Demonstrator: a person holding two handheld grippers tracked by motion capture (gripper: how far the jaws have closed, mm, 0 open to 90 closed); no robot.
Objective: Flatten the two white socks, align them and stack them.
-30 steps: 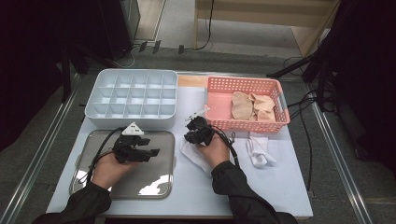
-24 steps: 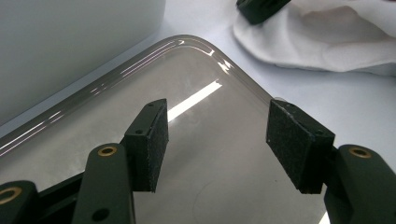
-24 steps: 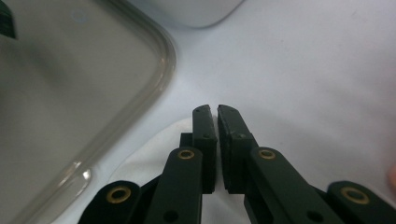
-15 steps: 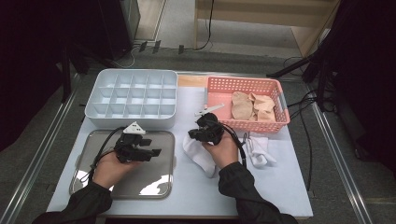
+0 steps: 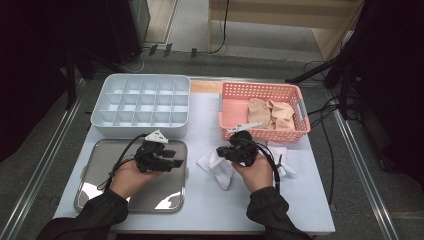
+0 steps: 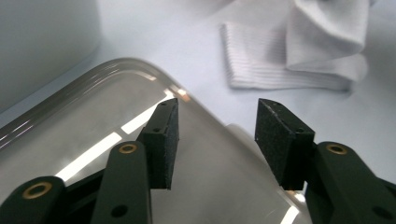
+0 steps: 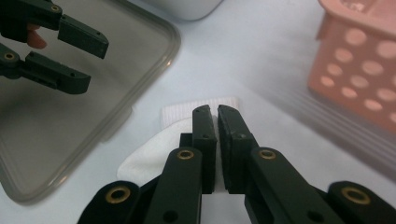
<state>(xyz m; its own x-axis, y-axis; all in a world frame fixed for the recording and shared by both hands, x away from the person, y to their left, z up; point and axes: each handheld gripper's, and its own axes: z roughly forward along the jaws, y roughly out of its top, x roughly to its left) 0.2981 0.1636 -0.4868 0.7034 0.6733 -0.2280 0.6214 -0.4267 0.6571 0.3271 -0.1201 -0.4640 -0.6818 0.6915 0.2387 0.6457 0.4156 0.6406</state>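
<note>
A white sock (image 5: 216,166) lies crumpled on the pale table just right of the metal tray (image 5: 100,200). My right gripper (image 5: 223,152) sits over its right part, shut on a fold of the white sock (image 7: 182,116), whose ribbed cuff pokes out past the jaws. My right gripper (image 7: 217,111) shows only a thin slit between its pads. My left gripper (image 5: 175,160) hovers open over the tray's near-right corner (image 6: 187,93), jaws empty. From my left gripper (image 6: 217,114), the sock (image 6: 289,60) lies just beyond the tray's rim.
A second white sock (image 5: 287,162) lies right of my right hand. The pink basket (image 5: 260,90) holding beige socks (image 5: 272,112) stands at the back right, and a pale compartment box (image 5: 140,100) at the back left. The left gripper (image 7: 70,51) faces mine across the tray (image 7: 70,130).
My right gripper has shifted right and a little toward the person, with the white sock trailing under it. The left gripper has stayed over the tray.
</note>
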